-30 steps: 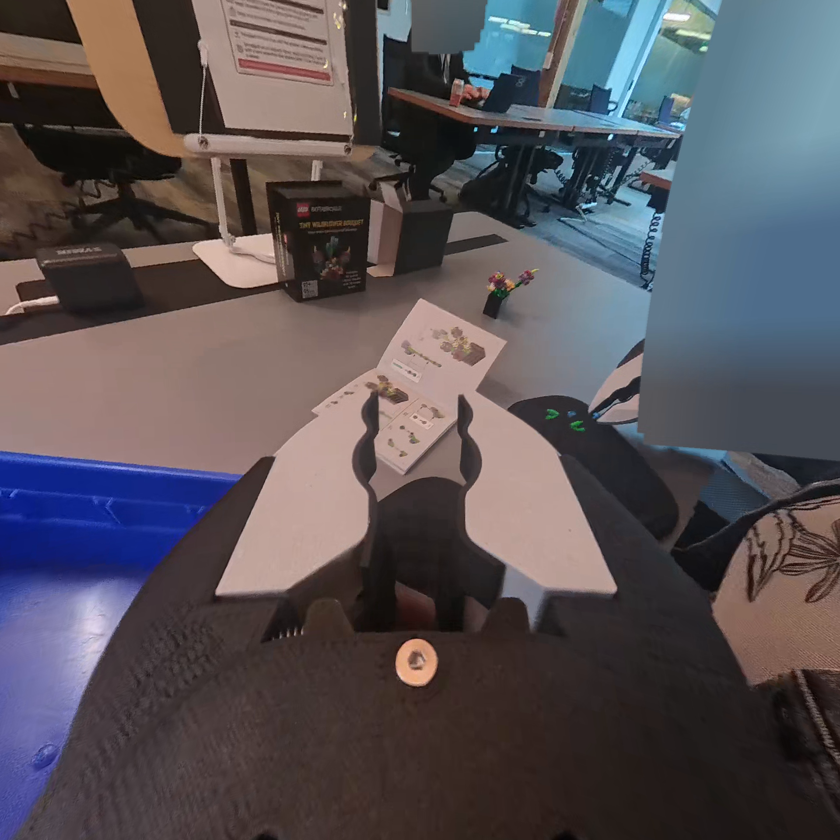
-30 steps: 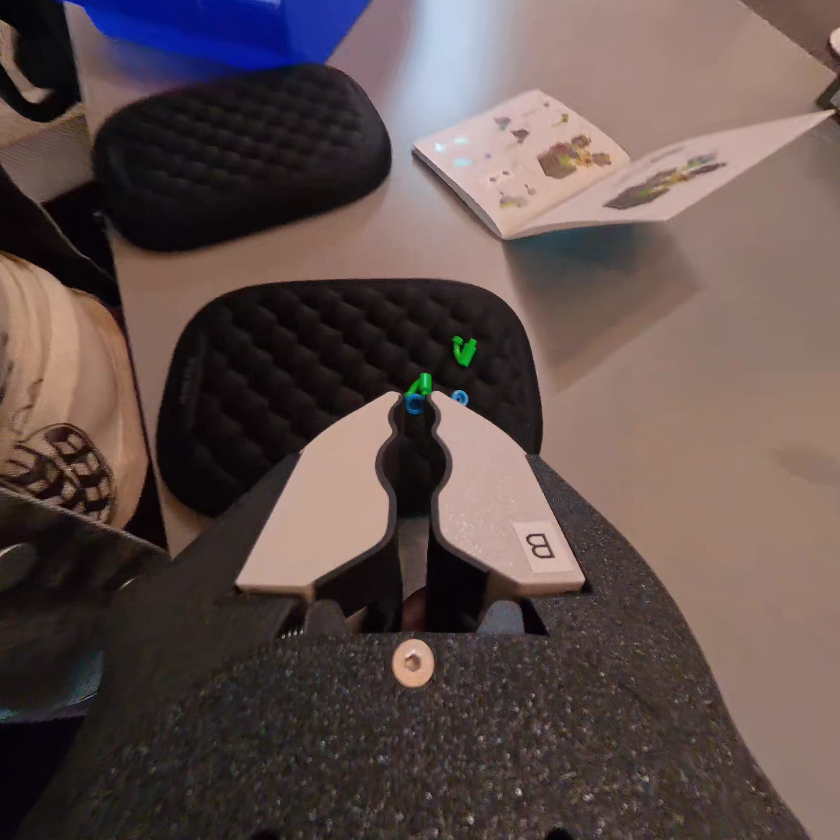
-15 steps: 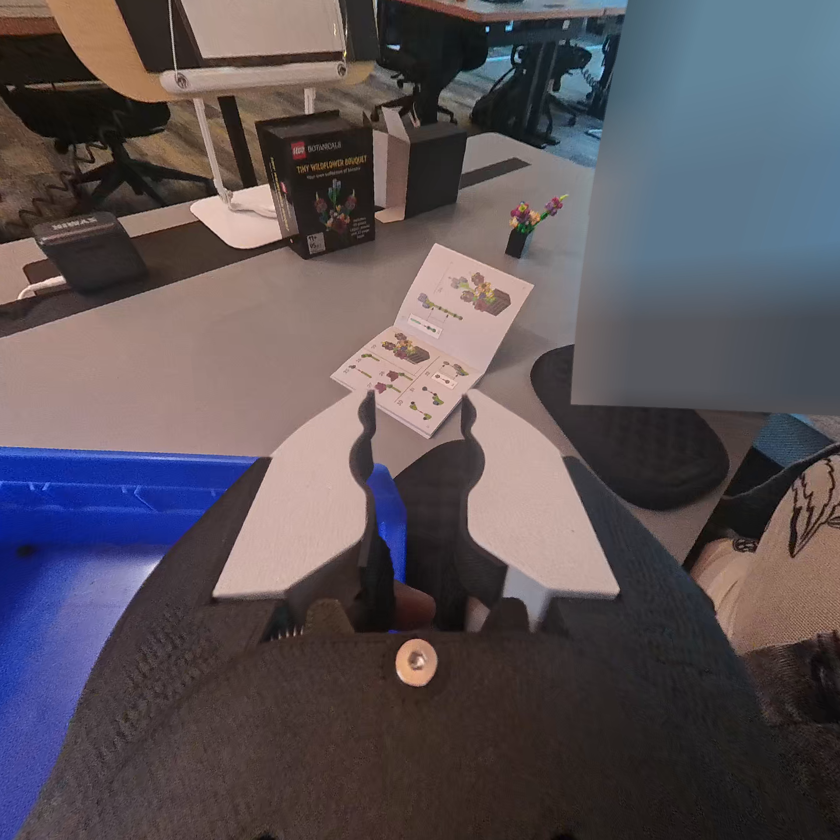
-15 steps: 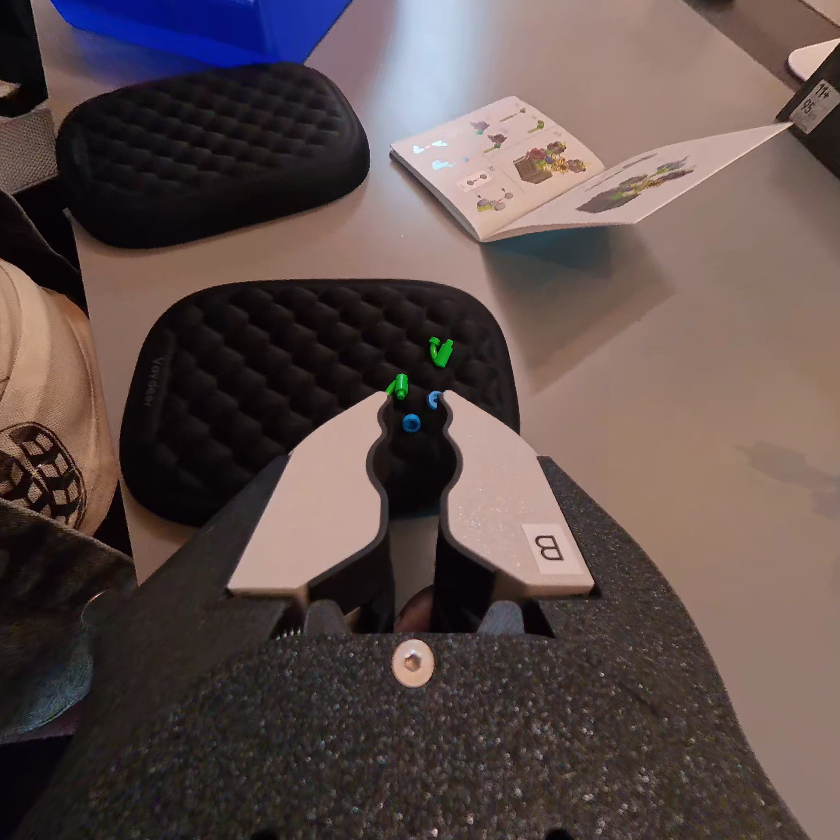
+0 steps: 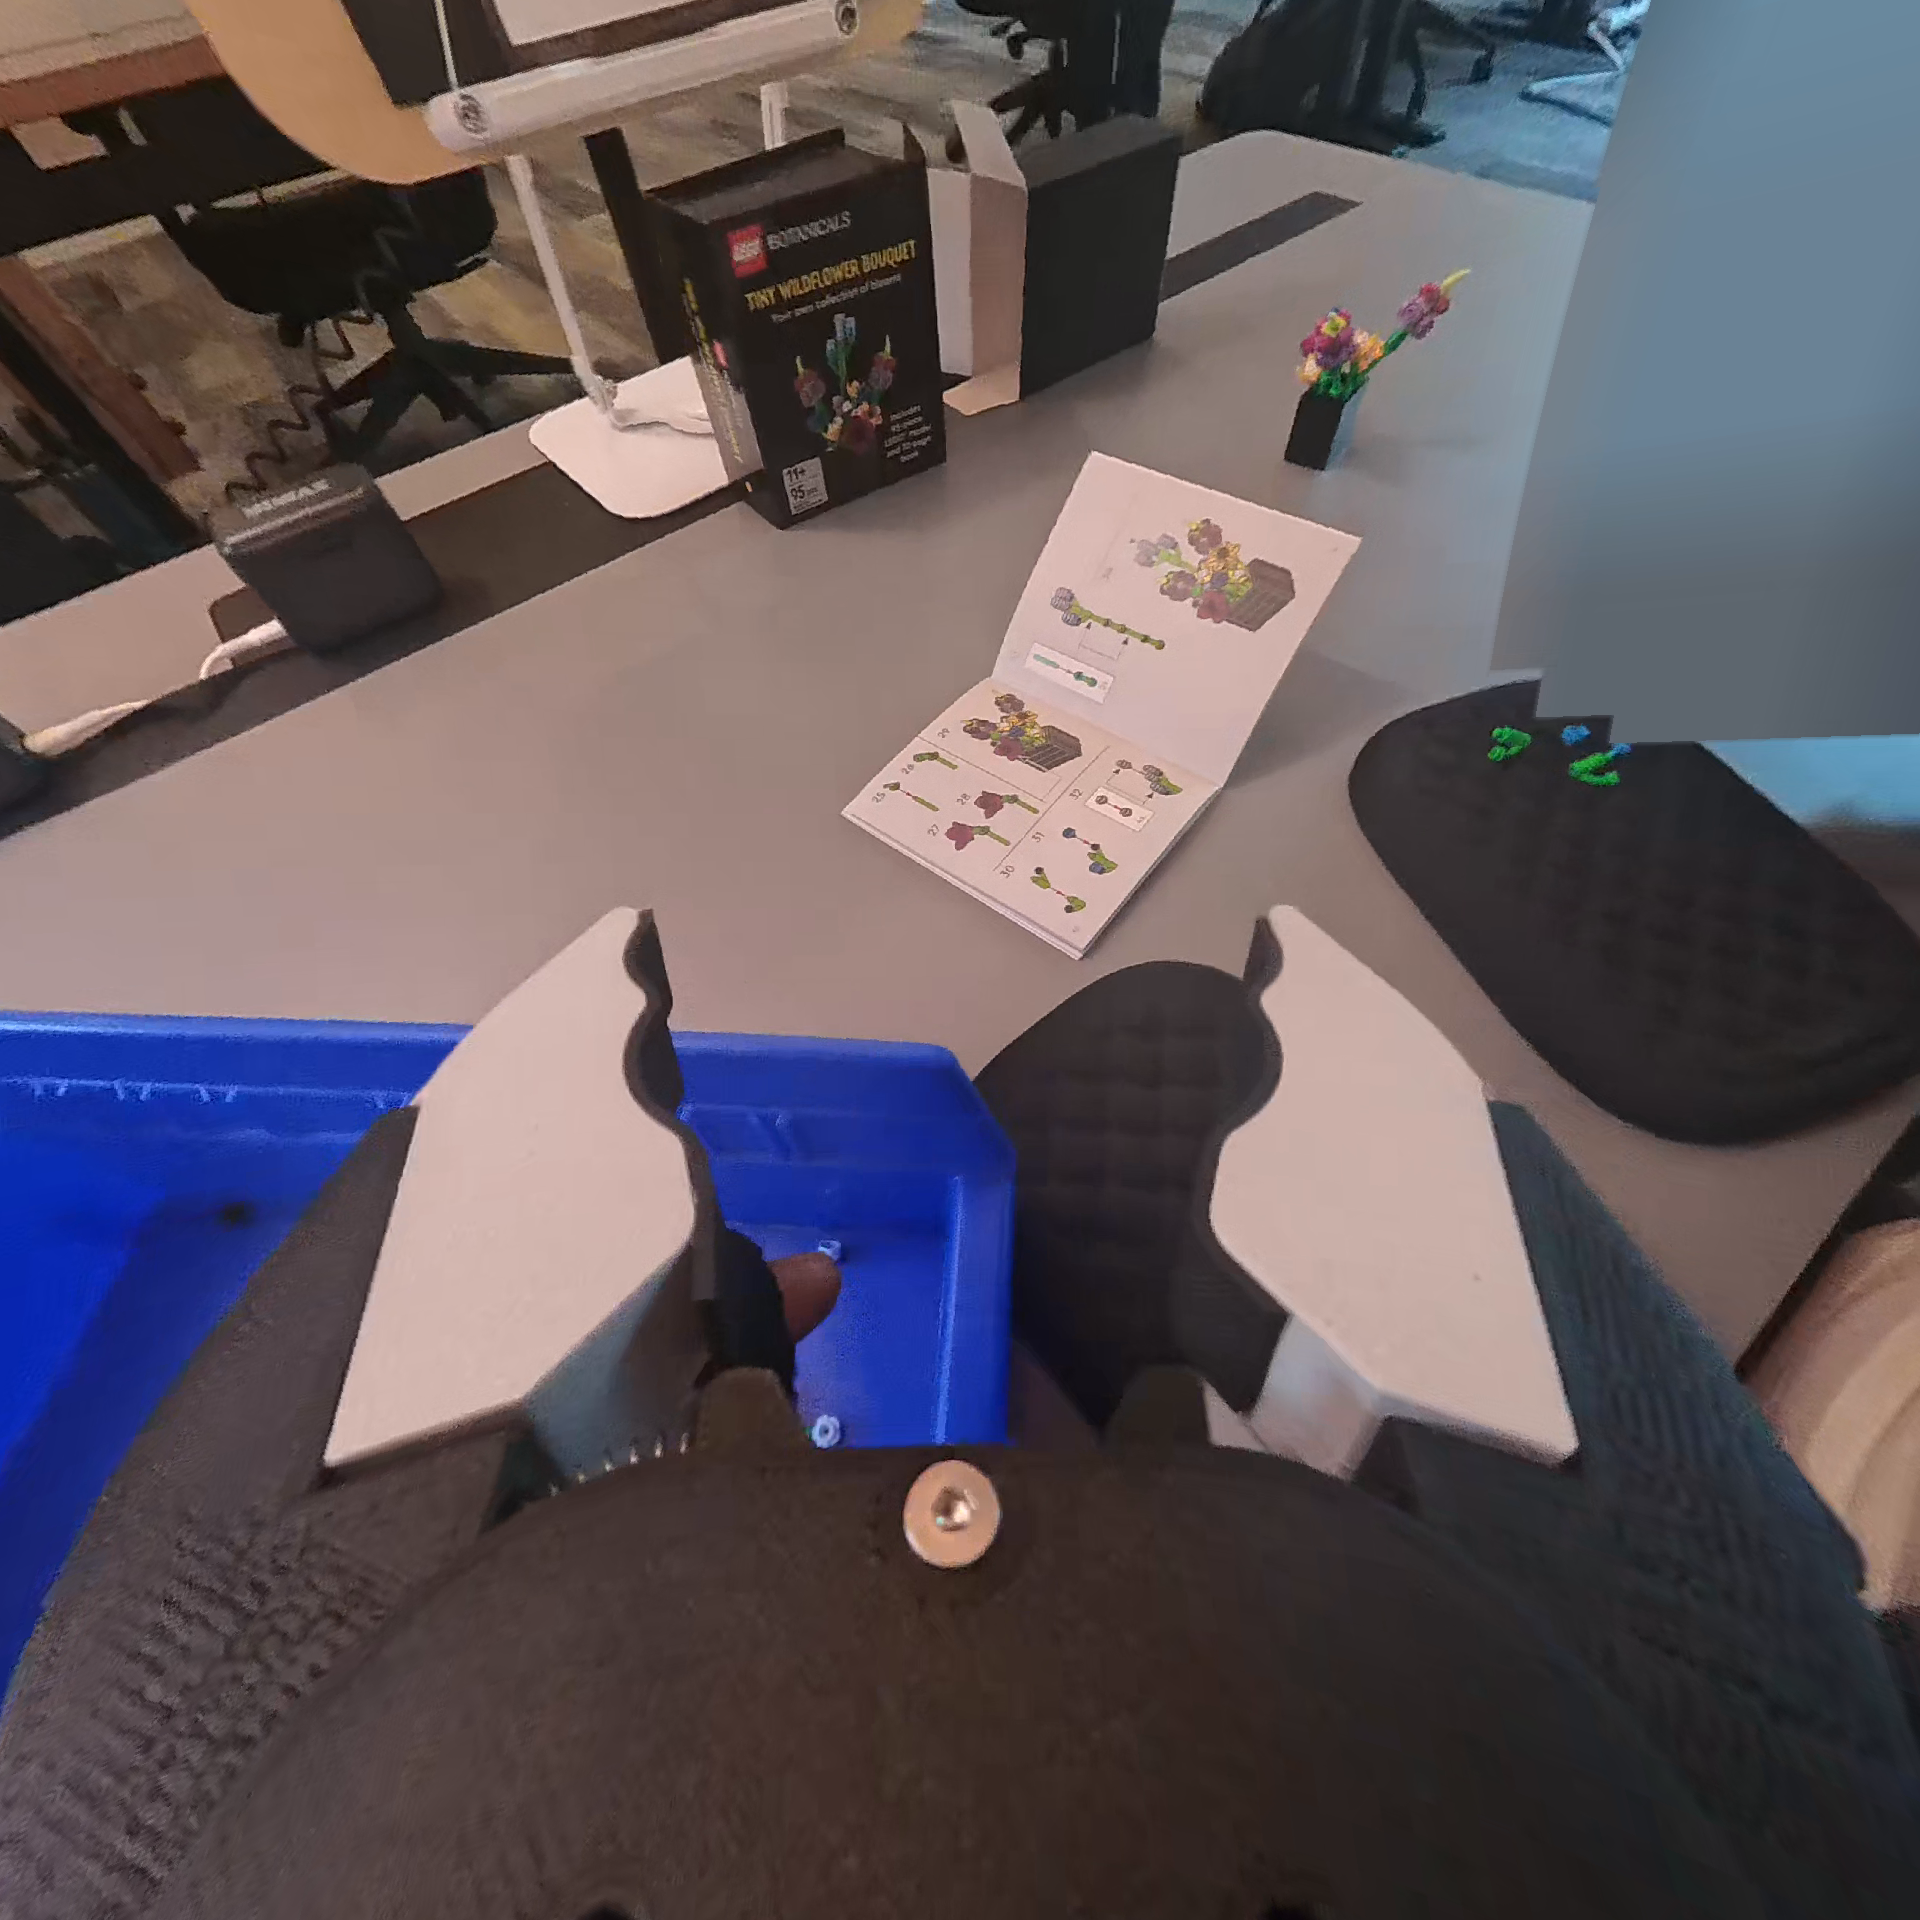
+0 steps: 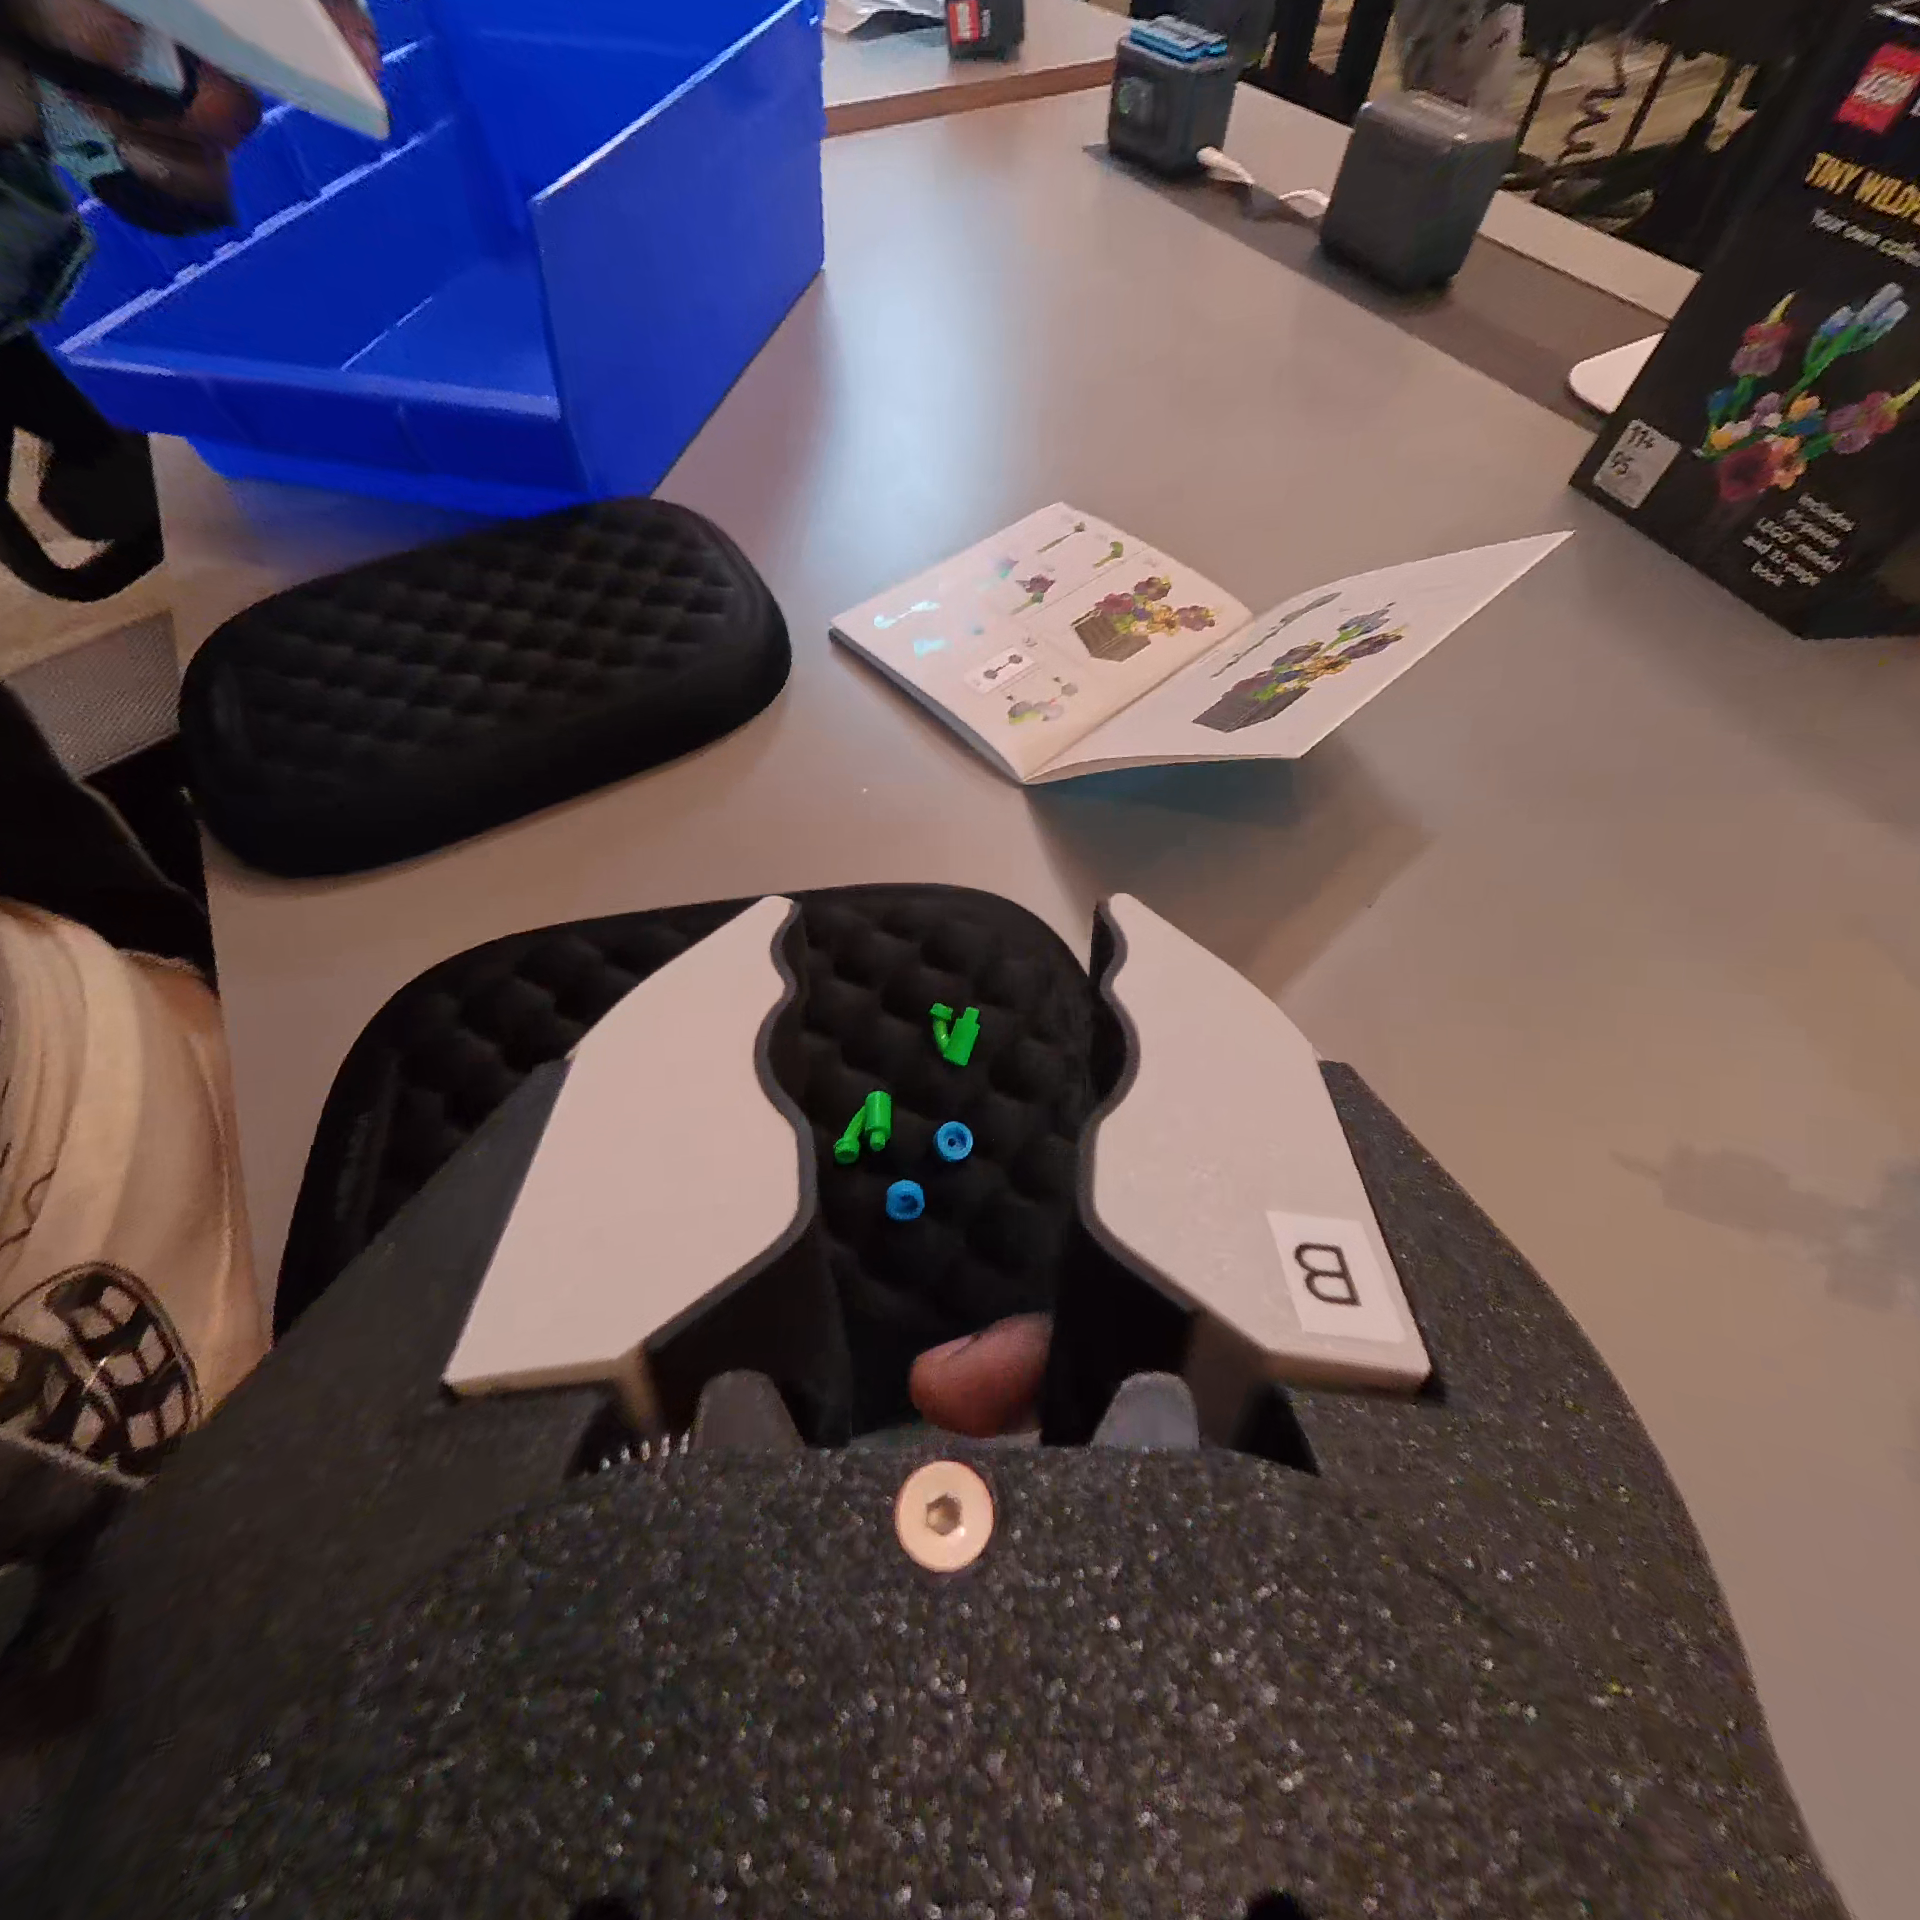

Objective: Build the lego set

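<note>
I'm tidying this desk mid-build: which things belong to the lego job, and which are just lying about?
Job:
green pieces
blue pieces
right black pad
instruction booklet
blue bin
built flowers
lego box

Lying about:
left black pad
grey devices
white stand

— Where do your pieces sit?
— On the near pad (image 6: pixel 499 1039), four small pieces (image 6: pixel 940 1140) lying between your right gripper's (image 6: pixel 940 940) spread fingers.
— And beyond?
— Your booklet (image 6: pixel 1122 665) lies ahead, the second pad (image 6: pixel 478 675) to its left, the bin (image 6: pixel 665 260) behind that, the box (image 6: pixel 1797 416) far right.
</note>
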A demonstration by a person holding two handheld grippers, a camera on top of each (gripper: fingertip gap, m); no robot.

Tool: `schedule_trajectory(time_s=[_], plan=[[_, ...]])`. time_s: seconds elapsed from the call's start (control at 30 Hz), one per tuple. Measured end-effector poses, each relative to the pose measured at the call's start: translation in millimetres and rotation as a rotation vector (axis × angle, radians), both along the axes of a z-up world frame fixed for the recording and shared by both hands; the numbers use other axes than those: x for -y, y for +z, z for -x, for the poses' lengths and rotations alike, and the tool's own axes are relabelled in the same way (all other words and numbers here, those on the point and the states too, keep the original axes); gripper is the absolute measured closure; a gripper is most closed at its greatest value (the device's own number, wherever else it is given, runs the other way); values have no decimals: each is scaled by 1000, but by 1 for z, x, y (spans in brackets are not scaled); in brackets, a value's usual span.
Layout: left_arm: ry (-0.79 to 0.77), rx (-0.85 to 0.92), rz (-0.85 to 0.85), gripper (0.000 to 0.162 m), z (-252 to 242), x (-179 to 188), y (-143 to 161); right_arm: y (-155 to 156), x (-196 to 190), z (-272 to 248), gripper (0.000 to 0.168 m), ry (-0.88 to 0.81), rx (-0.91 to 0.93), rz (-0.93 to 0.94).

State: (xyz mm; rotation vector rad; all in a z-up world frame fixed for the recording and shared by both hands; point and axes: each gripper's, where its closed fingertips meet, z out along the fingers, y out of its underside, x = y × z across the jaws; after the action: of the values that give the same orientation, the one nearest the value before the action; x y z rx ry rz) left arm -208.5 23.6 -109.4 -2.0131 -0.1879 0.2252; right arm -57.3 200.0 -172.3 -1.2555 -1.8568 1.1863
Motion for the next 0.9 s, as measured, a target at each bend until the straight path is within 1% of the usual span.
schedule_trajectory(time_s=[0.13,0.23,0.37,0.47,0.5,0.57,0.6,0.63,0.67,0.7,0.77,0.8,0.9], plan=[[-22,-38,63,58,-3,-1,-6,4,-2,7,116,-19,-24,15],[-50,-17,106,63,-5,5,-7,5,-4,9,117,-15,-23,17],[-49,-19,199,72,5,27,-8,4,-8,8,119,-14,-22,10],[15,-25,266,75,21,45,-10,-1,-13,8,119,-33,-10,19],[38,-26,271,75,25,49,-9,-1,-16,10,112,-58,-12,27],[70,-38,253,74,31,52,-5,1,-23,14,88,-111,-30,52],[87,-47,238,70,34,52,-3,2,-26,16,78,-133,-42,61],[104,-52,221,62,36,52,-2,4,-29,18,70,-151,-53,65],[117,-53,203,47,38,51,0,5,-31,19,63,-167,-63,59],[133,-51,188,32,40,51,0,5,-34,20,56,-181,-69,46],[142,-45,181,20,42,52,0,6,-39,21,43,-204,-78,13],[144,-40,176,18,43,53,0,6,-40,22,39,-213,-81,0],[127,-12,135,17,41,55,6,10,-43,24,31,-234,-106,1]])
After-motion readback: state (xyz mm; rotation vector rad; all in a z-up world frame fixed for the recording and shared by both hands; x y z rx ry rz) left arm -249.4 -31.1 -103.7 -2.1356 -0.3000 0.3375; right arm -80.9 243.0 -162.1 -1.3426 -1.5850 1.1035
